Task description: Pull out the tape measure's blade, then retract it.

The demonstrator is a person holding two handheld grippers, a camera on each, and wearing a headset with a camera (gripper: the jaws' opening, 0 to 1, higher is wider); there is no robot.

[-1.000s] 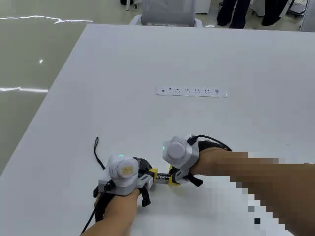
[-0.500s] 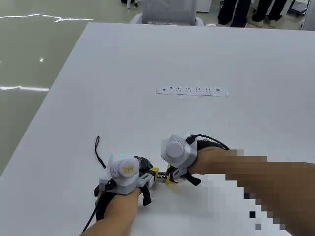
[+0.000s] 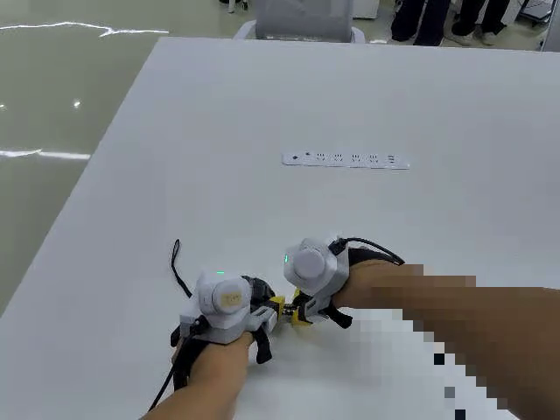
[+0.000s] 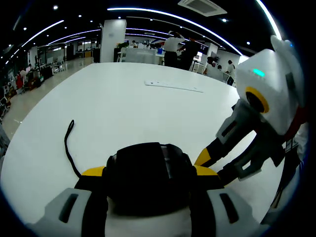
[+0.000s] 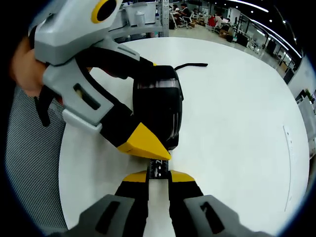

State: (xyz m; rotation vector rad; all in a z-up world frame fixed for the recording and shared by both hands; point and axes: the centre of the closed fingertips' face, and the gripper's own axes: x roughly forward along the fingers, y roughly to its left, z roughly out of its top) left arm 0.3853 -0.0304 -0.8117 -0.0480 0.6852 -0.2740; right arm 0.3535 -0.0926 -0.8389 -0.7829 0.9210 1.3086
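The white desk [image 3: 175,131] is the largest thing here, running from the person's arms to its far edge, where a grey chair [image 3: 302,17] stands just beyond it. A long white power strip [image 3: 346,159] lies flat near the middle of the desk, well apart from the work.

Both grippers sit close to the near edge, left of its middle, with their tips pointed at each other. The left gripper [image 3: 262,308] has its jaws clamped on the two sides of the tape measure [image 5: 158,108], a black case resting on the desk (in the left gripper view it sits squarely between the yellow jaw tips). The right gripper [image 5: 159,177] comes in from the right, its jaws pressed together on the end of the blade [image 5: 159,167]. A short stub of blade shows between the case and the right gripper's yellow tips, so the two grippers are almost touching.

A thin black strap [image 3: 178,267] trails from the case across the desk toward its left edge, lying loose in a curve.
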